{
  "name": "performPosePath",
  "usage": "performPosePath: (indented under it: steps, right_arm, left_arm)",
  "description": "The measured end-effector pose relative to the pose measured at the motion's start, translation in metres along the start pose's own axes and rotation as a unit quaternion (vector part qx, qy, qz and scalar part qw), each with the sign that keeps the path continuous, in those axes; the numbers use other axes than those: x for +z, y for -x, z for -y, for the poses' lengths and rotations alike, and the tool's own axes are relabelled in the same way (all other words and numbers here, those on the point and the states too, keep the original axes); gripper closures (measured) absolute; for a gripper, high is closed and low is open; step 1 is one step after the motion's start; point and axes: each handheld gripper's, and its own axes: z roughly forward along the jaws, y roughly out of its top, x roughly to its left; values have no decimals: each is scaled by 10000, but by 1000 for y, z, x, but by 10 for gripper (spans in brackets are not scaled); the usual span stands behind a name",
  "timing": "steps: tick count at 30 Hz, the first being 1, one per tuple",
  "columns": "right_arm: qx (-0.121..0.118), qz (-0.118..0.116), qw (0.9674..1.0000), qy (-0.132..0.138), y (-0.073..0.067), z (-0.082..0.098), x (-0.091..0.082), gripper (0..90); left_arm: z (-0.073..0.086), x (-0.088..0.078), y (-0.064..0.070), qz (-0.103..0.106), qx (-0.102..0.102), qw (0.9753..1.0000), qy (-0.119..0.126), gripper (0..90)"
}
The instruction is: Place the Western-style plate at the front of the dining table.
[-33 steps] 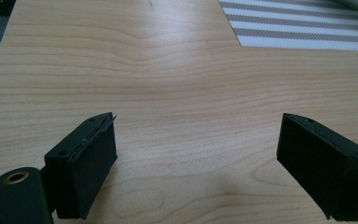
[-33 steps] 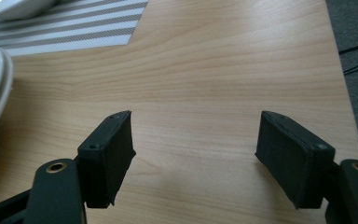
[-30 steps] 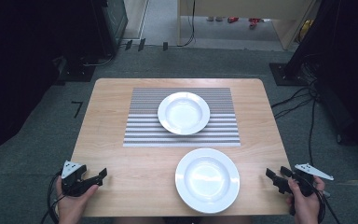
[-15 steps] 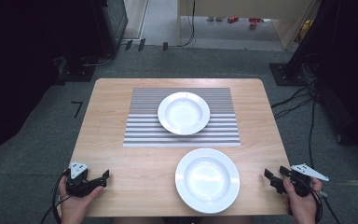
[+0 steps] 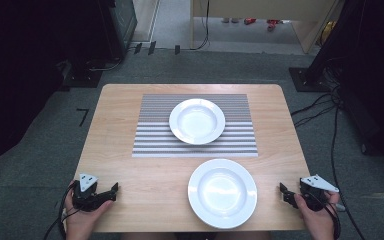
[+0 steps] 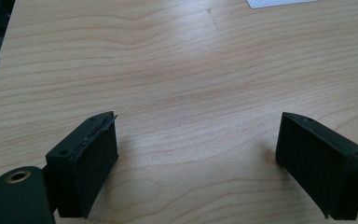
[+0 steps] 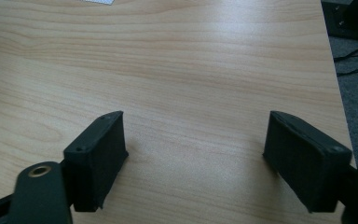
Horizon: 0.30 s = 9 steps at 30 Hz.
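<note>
Two white plates are on the wooden table point(image 5: 120, 125). One plate point(image 5: 197, 120) rests on a grey striped placemat point(image 5: 152, 135). The other plate point(image 5: 222, 192) lies on bare wood near the front edge. My left gripper point(image 5: 112, 190) is at the front left corner, well left of the near plate, and open point(image 6: 198, 154) over bare wood. My right gripper point(image 5: 285, 194) is at the front right corner, just right of that plate. It is open point(image 7: 196, 149), its jaws have just been opening, and nothing is between them.
Dark cabinets and stands surround the table on a grey floor. Cables point(image 5: 330, 115) trail along the right side. A corner of the placemat point(image 6: 279, 2) lies far ahead of the left jaws. The table's right edge point(image 7: 333, 84) runs beside the right jaws.
Both hands have shifted only slightly at the front corners. The plates and the placemat have not moved.
</note>
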Motion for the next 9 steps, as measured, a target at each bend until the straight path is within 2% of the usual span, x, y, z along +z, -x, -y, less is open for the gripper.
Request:
performPosePath:
  steps: [5, 9]
  right_arm:
    - [-9, -11, 10000, -55, 0, 0, 1, 137]
    - [-6, -15, 10000, -59, 0, 0, 1, 137]
  left_arm:
    - [0, 0, 0, 9, 7, 10000, 0, 126]
    - [0, -1, 0, -4, -1, 10000, 14, 135]
